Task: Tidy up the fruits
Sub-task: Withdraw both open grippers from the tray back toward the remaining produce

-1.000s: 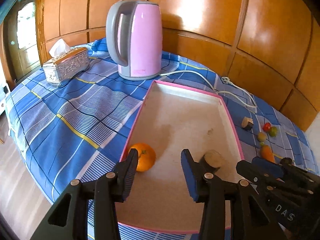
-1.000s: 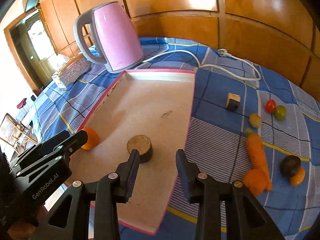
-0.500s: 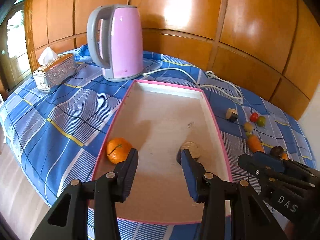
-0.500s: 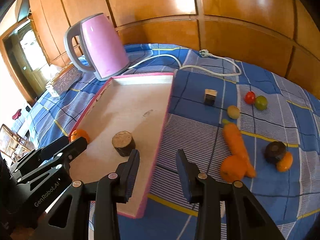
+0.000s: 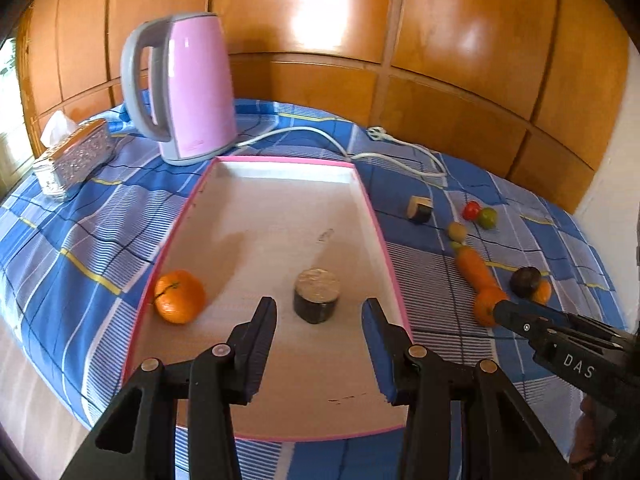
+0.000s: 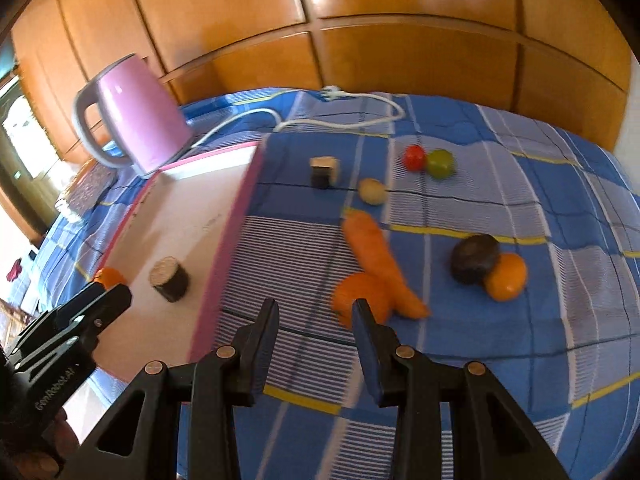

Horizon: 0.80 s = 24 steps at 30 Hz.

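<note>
1. Left wrist view: the left gripper [image 5: 319, 326] is held over the near end of the pink-rimmed tray [image 5: 378, 236], its jaws released and nothing gripped. Just beyond its tips a dark cut cylinder [image 5: 317, 295] stands upright on the tray floor, and a mandarin [image 5: 179, 296] lies against the tray's left rim. Both appear to have been set there as sorted pieces. The remaining produce is seen on the cloth to the right, where the right gripper [image 5: 500, 309] reaches toward it.

2. Right wrist view: the right gripper [image 6: 316, 318] is also spread apart and empty, and is aimed at an orange fruit [image 6: 362, 298] touching a carrot [image 6: 380, 264]. This fruit is judged the next pick, being nearest. A dark fruit [image 6: 475, 258] touches another orange one [image 6: 505, 276]; farther off lie a red tomato [image 6: 414, 157], a green fruit [image 6: 440, 164], a pale round fruit [image 6: 372, 191] and a dark block with a pale top [image 6: 325, 172].

3. Surface and room: everything rests on a blue checked cloth [image 6: 520, 340], possibly soft and uneven. A pink kettle [image 5: 188, 92], its white cord [image 5: 400, 156] and a silver tissue box [image 5: 74, 158] are placed behind the tray, before wooden wall panels [image 5: 440, 20].
</note>
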Available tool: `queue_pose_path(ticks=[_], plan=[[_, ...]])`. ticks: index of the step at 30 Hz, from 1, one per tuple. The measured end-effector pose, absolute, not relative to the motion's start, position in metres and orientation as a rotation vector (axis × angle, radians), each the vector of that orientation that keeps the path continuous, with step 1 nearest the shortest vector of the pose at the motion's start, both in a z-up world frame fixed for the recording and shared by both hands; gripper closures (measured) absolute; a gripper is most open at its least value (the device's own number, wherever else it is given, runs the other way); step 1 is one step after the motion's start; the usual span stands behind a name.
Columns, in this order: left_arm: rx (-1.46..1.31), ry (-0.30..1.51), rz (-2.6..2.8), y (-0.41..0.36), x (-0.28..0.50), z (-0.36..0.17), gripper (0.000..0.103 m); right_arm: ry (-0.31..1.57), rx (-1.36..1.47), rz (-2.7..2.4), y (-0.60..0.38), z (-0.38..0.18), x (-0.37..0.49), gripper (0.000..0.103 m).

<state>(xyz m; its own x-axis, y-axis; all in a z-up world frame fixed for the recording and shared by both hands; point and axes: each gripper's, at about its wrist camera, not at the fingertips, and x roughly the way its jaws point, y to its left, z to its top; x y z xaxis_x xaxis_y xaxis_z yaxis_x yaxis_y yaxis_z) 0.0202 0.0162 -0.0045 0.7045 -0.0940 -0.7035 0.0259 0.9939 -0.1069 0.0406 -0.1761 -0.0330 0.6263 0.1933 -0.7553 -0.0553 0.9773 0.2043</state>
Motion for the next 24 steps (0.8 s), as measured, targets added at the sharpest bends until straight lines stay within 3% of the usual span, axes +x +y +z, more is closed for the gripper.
queue_pose_path(ticks=[14, 17, 24], plan=[[-0.055, 0.794, -0.244, -0.028, 0.023, -0.001, 0.058, 0.913, 0.252, -0.016, -0.247, -0.052, 0.029, 0.065], [-0.037, 0.796, -0.300, -0.043, 0.025, -0.002, 0.051, 0.921, 0.263, -0.037, -0.255, -0.056, 0.026, 0.065], [0.015, 0.819, -0.415, -0.082, 0.028, -0.011, 0.051, 0.929, 0.295, -0.071, -0.273, -0.062, 0.021, 0.065]])
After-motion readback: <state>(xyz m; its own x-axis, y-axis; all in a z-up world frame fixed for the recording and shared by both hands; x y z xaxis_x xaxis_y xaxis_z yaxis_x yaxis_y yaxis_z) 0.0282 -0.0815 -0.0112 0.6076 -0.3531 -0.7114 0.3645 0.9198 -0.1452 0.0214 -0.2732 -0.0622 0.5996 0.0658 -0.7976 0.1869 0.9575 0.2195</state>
